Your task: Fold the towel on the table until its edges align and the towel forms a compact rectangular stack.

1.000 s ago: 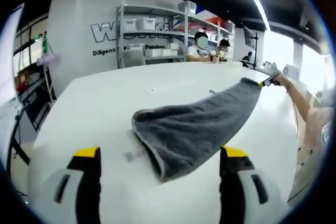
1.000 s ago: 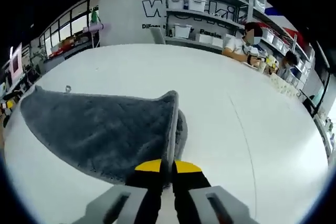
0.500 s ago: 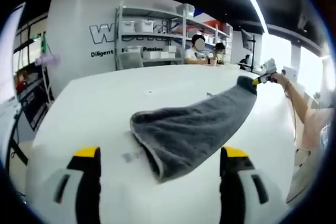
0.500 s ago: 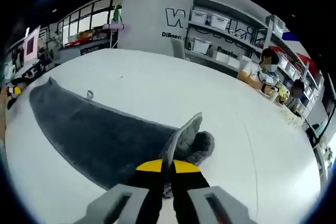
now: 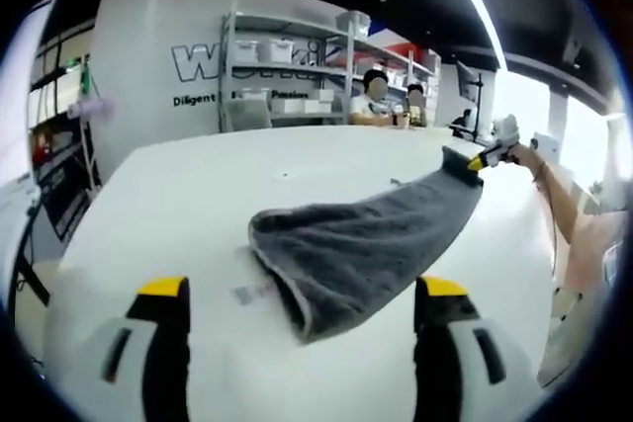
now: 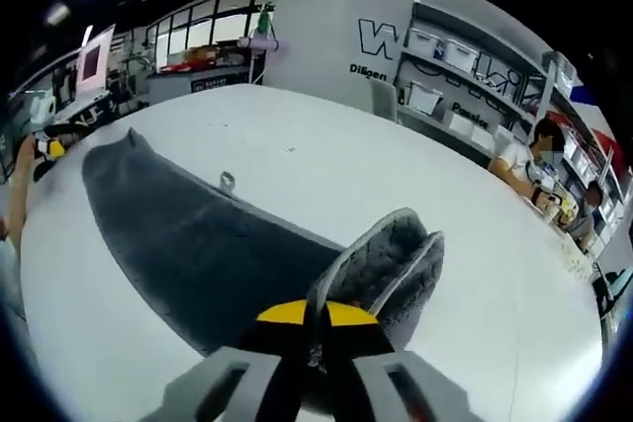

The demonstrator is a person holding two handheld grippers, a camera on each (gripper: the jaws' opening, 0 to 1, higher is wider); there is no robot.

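Observation:
A grey towel [image 5: 356, 244] lies lengthwise on the white table [image 5: 188, 195], its rounded, doubled-over end just ahead of my left gripper [image 5: 303, 289]. That gripper is open, with its yellow-tipped jaws wide apart on either side of the towel's end. The far end is raised off the table by my right gripper [image 5: 477, 159]. In the right gripper view, that gripper [image 6: 316, 315] is shut on a curled-up corner of the towel [image 6: 198, 244]. The cloth stretches away left to the left gripper [image 6: 45, 149]. A small loop tag [image 6: 226, 182] sticks out of the towel's edge.
A person's arm [image 5: 566, 200] reaches in along the table's right edge. Shelves with white bins [image 5: 282, 71] stand behind the table, and people [image 6: 522, 160] sit at its far side. A small label [image 5: 247, 295] lies on the table next to the towel's near end.
My right gripper has lifted its towel corner higher and drawn it inward, so that end now curls over itself. The left gripper and the near end have stayed put.

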